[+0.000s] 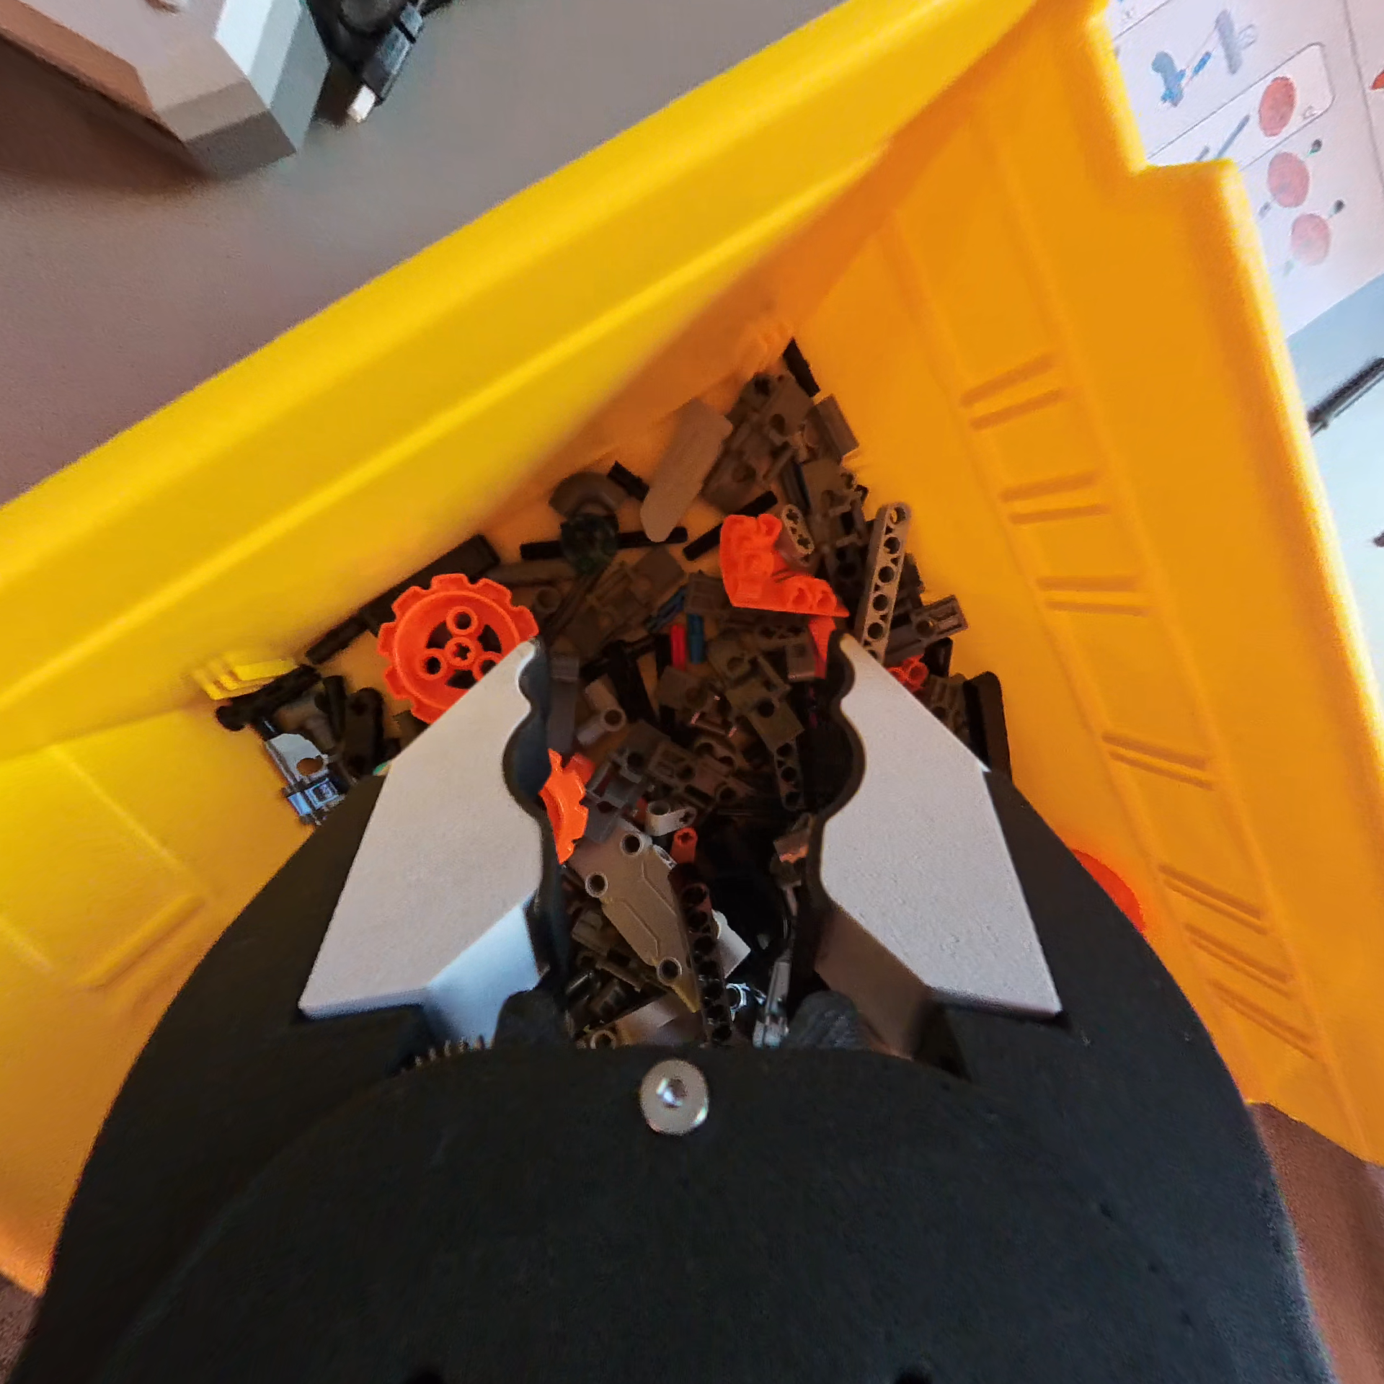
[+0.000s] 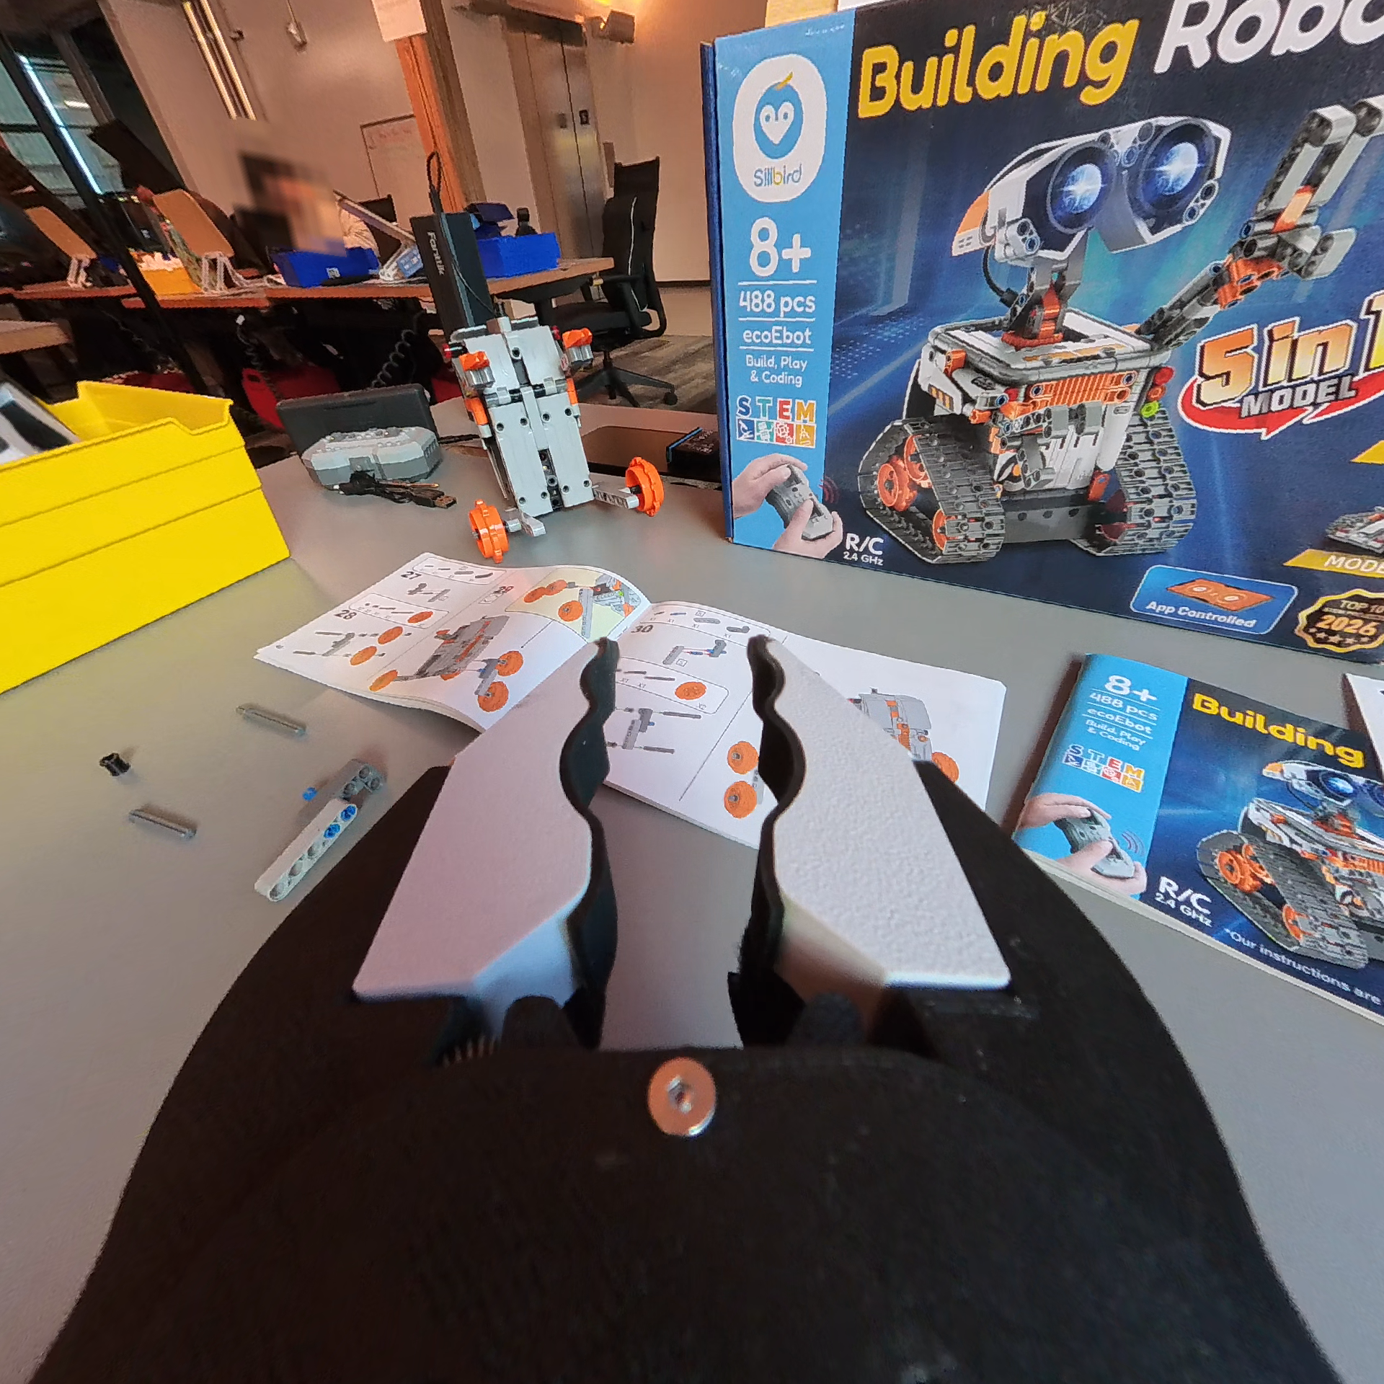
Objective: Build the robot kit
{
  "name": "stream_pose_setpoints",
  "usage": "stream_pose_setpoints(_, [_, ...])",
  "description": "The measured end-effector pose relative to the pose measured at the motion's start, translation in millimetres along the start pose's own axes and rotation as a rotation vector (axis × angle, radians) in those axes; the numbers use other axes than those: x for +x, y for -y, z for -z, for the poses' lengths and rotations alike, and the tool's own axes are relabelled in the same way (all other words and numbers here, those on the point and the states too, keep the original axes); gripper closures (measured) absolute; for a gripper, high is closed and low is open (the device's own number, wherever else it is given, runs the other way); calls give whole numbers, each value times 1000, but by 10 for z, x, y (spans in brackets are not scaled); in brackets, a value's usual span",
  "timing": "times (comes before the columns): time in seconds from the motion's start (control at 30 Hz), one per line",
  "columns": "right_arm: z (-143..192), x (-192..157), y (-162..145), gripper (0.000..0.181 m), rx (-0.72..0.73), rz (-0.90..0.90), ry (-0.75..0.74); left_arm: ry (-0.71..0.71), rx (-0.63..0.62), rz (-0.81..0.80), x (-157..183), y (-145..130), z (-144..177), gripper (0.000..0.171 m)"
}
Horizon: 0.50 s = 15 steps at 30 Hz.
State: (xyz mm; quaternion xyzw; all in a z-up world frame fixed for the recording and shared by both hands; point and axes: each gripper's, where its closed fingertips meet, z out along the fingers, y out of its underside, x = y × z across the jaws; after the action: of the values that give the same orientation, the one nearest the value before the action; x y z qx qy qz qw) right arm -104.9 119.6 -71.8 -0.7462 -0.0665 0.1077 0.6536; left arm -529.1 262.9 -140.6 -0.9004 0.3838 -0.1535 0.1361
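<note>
My left gripper (image 1: 689,651) is open and reaches down into a yellow bin (image 1: 599,299) over a heap of small grey, black and orange building parts (image 1: 719,719). An orange gear wheel (image 1: 449,644) lies just left of its left finger, and a smaller orange gear (image 1: 565,805) sits against that finger's inner pad. An orange angled piece (image 1: 764,569) lies beyond the tips. My right gripper (image 2: 681,651) is open and empty, held low over the grey table above an open instruction booklet (image 2: 584,674).
A half-built grey and orange model (image 2: 524,434) stands at the back. A big toy box (image 2: 1048,314) stands at the right, a closed booklet (image 2: 1213,809) before it. A grey beam (image 2: 314,839), two short axles and a black pin lie at the left. The yellow bin (image 2: 127,509) sits far left. About 45 centimeters separates my left fingertips from my right. Measured from the fingertips, the smaller orange gear (image 1: 565,805) is 4 centimeters or so from the left gripper and 50 centimeters from the right.
</note>
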Motion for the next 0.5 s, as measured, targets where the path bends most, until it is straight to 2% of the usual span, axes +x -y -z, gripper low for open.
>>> stream_pose_setpoints(0.17, [-1,-37,12,146,4,-2,18,-36,58,-65,173,-38,81,99])
stream_pose_setpoints(0.33, [-23,-58,-23,146,-13,-10,29,40,-58,-167,158,-305,-48,100])
stream_pose_setpoints(0.5, [-20,-66,-40,146,-21,-3,29,46,-60,-158,158,-280,-67,112])
